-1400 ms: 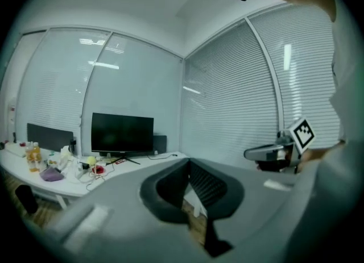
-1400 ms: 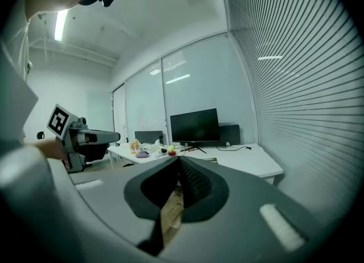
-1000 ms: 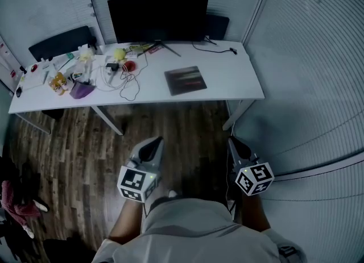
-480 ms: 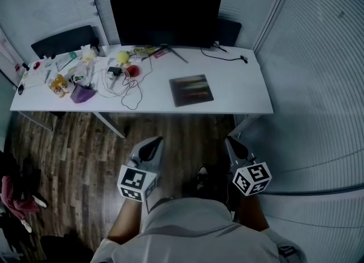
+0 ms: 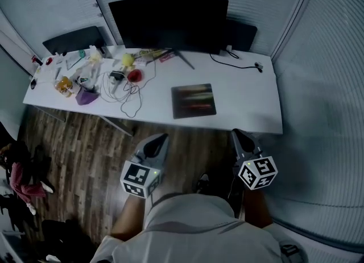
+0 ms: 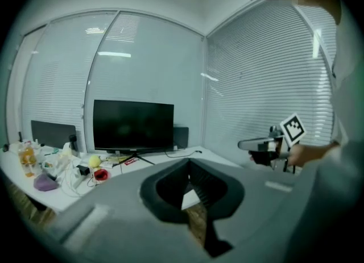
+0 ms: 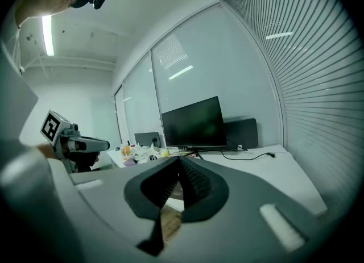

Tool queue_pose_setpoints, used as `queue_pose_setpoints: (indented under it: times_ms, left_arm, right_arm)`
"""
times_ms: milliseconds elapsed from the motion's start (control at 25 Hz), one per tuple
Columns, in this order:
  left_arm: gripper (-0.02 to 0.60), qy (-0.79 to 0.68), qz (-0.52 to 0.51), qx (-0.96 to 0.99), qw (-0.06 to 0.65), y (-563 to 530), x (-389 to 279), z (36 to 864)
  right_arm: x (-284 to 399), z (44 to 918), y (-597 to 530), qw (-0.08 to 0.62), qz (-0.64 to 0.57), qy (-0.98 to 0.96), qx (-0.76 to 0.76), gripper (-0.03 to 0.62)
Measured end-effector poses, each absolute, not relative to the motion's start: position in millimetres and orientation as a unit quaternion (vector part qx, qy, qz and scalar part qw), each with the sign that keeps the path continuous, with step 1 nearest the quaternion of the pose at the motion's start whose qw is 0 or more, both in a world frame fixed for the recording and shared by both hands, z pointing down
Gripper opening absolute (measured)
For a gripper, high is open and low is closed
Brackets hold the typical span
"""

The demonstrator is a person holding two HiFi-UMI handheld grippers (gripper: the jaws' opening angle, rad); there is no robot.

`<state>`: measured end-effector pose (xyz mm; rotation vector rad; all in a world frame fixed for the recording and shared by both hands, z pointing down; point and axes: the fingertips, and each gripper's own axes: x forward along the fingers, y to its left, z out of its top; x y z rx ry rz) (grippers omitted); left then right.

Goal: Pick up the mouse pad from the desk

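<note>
A dark square mouse pad (image 5: 194,100) with faint red and yellow streaks lies flat on the white desk (image 5: 250,100), right of its middle and near the front edge. My left gripper (image 5: 160,138) hangs over the wood floor just short of the desk's front edge, shut and empty. My right gripper (image 5: 238,135) sits at the desk's front edge, right of the pad, also shut with nothing in it. In the left gripper view the jaws (image 6: 189,168) meet, with the desk beyond. The right gripper view shows its jaws (image 7: 179,168) closed too.
A large black monitor (image 5: 169,22) stands at the back of the desk. Cables (image 5: 128,86), a red item (image 5: 135,75), a yellow ball (image 5: 127,59), a purple object (image 5: 86,96) and bottles clutter the left half. A black cable (image 5: 239,63) lies back right. Blinds wall the right side.
Both grippers and the person have come closer to the desk; the desk and mouse pad now sit lower and nearer in the head view. Both jaws stayed shut.
</note>
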<state>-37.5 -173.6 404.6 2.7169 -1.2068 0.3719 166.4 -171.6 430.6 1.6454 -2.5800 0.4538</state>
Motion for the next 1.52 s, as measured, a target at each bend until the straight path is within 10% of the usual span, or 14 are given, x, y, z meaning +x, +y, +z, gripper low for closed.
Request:
queue_pose_setpoints:
  times_ms: [880, 1520]
  left_arm:
    - [0.003, -0.414, 0.173, 0.883, 0.136, -310.3, -9.6, 476.0]
    - [0.053, -0.352, 0.257, 0.879, 0.195, -400.2, -49.7, 557.9]
  right_arm:
    - [183.1, 492.1, -314.3, 0.071, 0.198, -0.841, 0.499, 0.003]
    - [113.6, 569.3, -419.9, 0.250, 0.213, -0.801, 0.501, 0.042]
